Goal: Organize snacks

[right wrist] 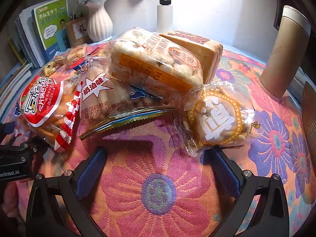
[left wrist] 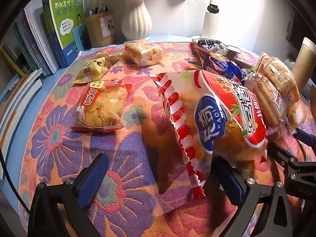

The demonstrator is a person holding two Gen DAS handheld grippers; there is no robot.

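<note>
Hovering over the floral cloth point(right wrist: 158, 193), both grippers – left gripper point(left wrist: 162, 175), right gripper point(right wrist: 158, 165) – jaws wide apart, nothing held. Red rice-cracker bag point(left wrist: 213, 114) lies just ahead of left gripper: light, crinkly, slippery film, brittle contents – grab the crimped edge pref.

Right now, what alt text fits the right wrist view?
An open claw hovers empty over a flowered tablecloth, facing a heap of wrapped snacks: a red rice-cracker bag, a pastry pack and a round noodle-snack pack.
</note>
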